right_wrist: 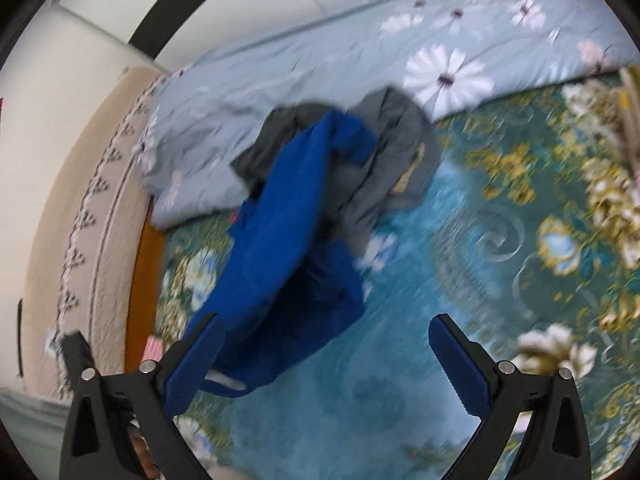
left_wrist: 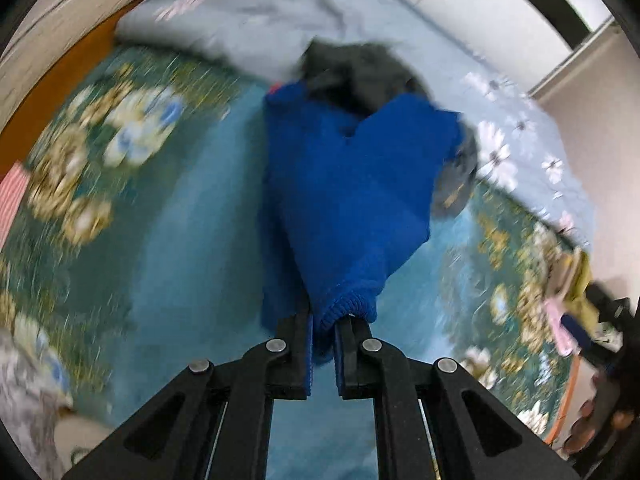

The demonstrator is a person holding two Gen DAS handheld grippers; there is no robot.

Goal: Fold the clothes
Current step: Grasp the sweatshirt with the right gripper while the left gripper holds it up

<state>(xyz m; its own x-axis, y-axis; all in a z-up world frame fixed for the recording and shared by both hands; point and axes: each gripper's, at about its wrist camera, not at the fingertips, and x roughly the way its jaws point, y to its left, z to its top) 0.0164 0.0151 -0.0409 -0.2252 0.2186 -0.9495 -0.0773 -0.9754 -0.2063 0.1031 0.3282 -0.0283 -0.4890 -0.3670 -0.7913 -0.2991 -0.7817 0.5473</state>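
Left gripper (left_wrist: 322,334) jaws clamping one blue sweater (left_wrist: 344,184), right gripper (right_wrist: 326,364) jaws wide, empty

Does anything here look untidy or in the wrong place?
Yes. The blue sweater hangs bunched from the left claw, not spread flat. Its far end is mixed with a crumpled grey garment on the bed. The right claw is open.

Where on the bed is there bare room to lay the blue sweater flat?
The plain teal middle of the bedspread, between the blue sweater and the flowered border, lies bare under the open right tongs. Farther back it is crowded: the grey garment is heaped against the pale floral quilt. The left tongs grip the sweater's ribbed edge.
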